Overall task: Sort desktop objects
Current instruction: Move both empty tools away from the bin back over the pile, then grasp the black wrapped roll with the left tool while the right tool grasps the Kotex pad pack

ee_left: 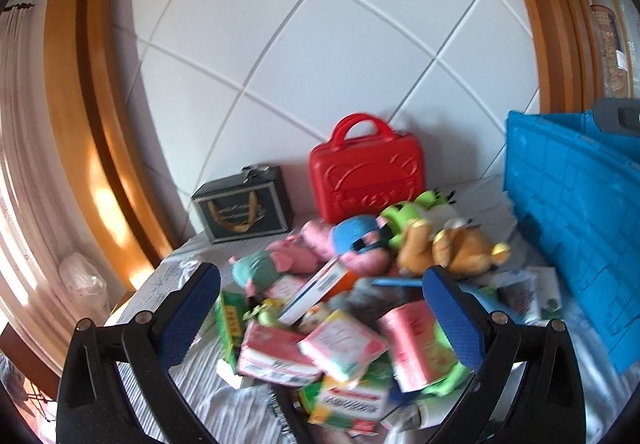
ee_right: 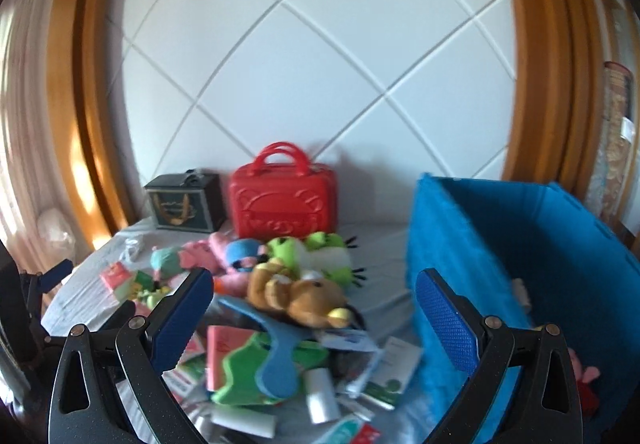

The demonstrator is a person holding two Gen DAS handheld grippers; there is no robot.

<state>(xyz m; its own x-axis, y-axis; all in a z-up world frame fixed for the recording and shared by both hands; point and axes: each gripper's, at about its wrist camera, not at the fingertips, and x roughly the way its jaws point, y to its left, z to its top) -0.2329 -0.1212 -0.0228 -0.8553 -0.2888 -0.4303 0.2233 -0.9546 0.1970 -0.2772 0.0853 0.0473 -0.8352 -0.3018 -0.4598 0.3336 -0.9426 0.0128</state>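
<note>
Right now both hand-held grippers hover with jaws spread wide, holding nothing. Using the red case (ee_right: 283, 200) against the wall as landmark: a jumbled pile (ee_left: 332, 340) of packets and plush toys lies in front of it. The left gripper (ee_left: 320, 320) hangs directly over the packets, nearer them. The right gripper (ee_right: 314, 318) faces the brown plush (ee_right: 304, 298) (long axis running crosswise). A blue bin (ee_right: 520, 264) stands right of the case.
</note>
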